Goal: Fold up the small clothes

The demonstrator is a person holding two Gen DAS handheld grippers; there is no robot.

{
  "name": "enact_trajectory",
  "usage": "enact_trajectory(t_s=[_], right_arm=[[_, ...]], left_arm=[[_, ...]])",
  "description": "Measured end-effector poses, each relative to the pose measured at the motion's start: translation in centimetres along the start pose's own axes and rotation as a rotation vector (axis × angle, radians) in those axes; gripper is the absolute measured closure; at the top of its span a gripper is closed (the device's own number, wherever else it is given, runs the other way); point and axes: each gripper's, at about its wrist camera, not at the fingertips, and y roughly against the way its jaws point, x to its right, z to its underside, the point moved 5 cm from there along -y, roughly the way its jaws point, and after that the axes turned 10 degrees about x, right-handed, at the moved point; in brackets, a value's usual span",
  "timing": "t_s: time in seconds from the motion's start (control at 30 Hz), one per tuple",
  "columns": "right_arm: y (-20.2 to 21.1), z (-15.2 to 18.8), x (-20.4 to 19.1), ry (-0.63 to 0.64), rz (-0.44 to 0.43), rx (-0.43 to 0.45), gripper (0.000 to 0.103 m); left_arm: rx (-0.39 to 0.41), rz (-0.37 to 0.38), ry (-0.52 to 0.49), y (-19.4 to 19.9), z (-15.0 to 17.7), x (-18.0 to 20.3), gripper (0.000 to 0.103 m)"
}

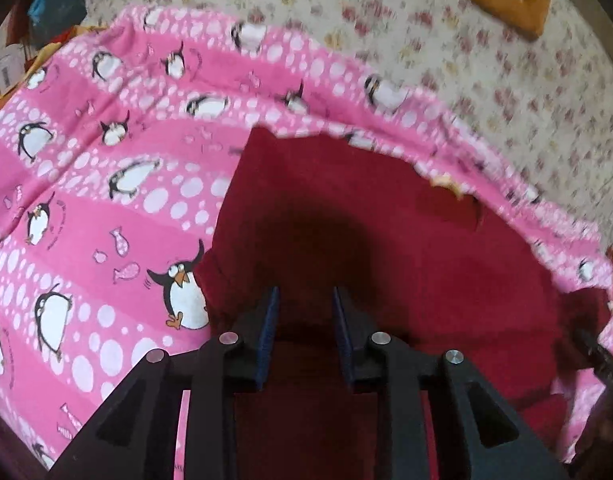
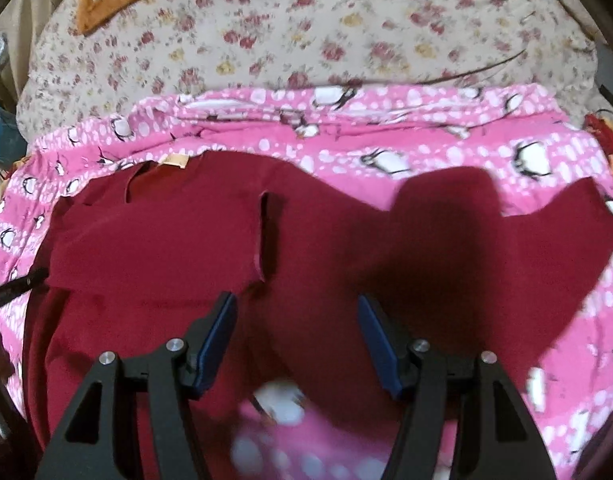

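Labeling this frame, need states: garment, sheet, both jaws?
Red garment: flat on the sheet, partly folded, not gripped.
Penguin sheet: spread under garment, rumpled at far edge.
Left gripper: jaws apart, empty.
Right gripper: jaws wide, empty.

Nothing here can be read. The small tan neck label (image 2: 174,161) on the dark red garment (image 2: 154,232) is blank or too blurred to make out. On the pink penguin-print cloth (image 1: 86,208) under that garment, faint curved lettering beside some penguins is too small to decipher.
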Motion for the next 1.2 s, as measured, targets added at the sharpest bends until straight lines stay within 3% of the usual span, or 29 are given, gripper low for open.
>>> enact_trajectory(t_s=[0.13,0.23,0.43,0.67,0.73,0.8,0.83,0.87,1.03,1.2], right_arm=[[3.8,-0.3,4.2,-0.076,0.008,0.081,0.031],[5.3,-0.6,8.4,-0.125,0.092,0.134,0.023],[4.2,0.5,19.0,-0.274,0.341,0.130,0.024],[1.6,0.8,25.2,-0.414,0.361,0.121,0.036],[1.0,0.6,25.6,-0.439,0.352,0.135,0.042],[0.5,0.2,25.4,-0.413,0.345,0.152,0.060],[0.0,0.0,25.2,-0.389,0.351,0.141,0.082],[-0.4,-0.1,25.1,-0.374,0.353,0.125,0.095],[2.0,-1.6,23.6,-0.341,0.286,0.188,0.096],[6.9,-4.4,18.8,-0.269,0.151,0.261,0.096]], left_arm=[[0.073,0.019,0.014,2.0,-0.4,0.6,0.096],[0.109,0.046,0.025,2.3,-0.3,1.3,0.096],[0.099,0.061,-0.031,1.0,0.8,2.3,0.096],[0.063,0.064,-0.018,-0.7,1.5,1.8,0.094],[0.065,0.074,-0.016,-0.7,1.5,1.6,0.094],[0.068,0.081,-0.010,-0.6,1.5,1.5,0.092],[0.067,0.086,-0.005,-0.7,1.5,1.4,0.090],[0.063,0.092,0.001,-0.8,1.6,1.3,0.090],[0.059,0.105,0.023,-0.6,1.5,1.0,0.090],[0.074,0.114,0.053,0.0,1.0,0.3,0.090]])
